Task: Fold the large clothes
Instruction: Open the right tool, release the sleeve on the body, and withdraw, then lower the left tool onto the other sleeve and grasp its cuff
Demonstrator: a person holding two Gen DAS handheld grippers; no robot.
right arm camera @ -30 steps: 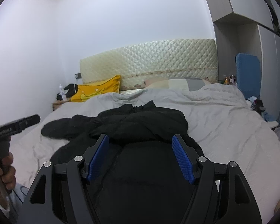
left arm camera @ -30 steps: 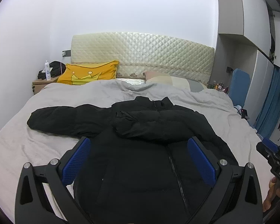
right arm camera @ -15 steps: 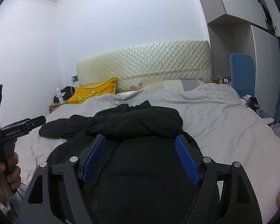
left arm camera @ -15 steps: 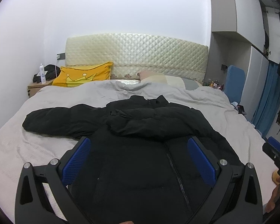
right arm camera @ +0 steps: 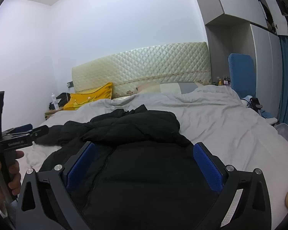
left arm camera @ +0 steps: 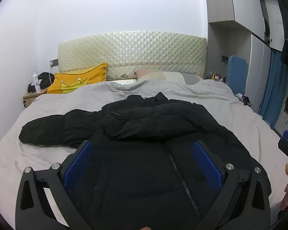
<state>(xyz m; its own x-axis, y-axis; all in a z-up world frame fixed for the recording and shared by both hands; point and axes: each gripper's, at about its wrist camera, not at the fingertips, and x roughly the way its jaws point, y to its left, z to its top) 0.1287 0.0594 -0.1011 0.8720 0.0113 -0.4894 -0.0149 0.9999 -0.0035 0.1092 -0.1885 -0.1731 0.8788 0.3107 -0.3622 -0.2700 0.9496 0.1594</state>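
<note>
A black puffer jacket [left arm camera: 153,118] lies front up on the grey bed cover [left arm camera: 48,105], its zip running toward me. One sleeve is folded across the chest, the other stretches out to the left. My left gripper [left arm camera: 142,145] hovers open above the lower body of the jacket, nothing between its blue pads [left arm camera: 78,163]. My right gripper [right arm camera: 144,145] hangs over the jacket's [right arm camera: 136,126] right half; its jaws are opening, with nothing pressed between them. In the right wrist view, a hand holds the left gripper [right arm camera: 19,134] at the left edge.
A yellow pillow [left arm camera: 78,82] and a pale pillow [left arm camera: 163,75] lie against the quilted headboard [left arm camera: 132,51]. A nightstand [left arm camera: 32,95] with a bottle stands at the left. A blue chair [left arm camera: 237,72], wardrobes and a blue curtain [left arm camera: 274,88] line the right side.
The right gripper's jaws have spread wider. Both grippers have sunk a little toward the jacket. The jacket itself has not moved.
</note>
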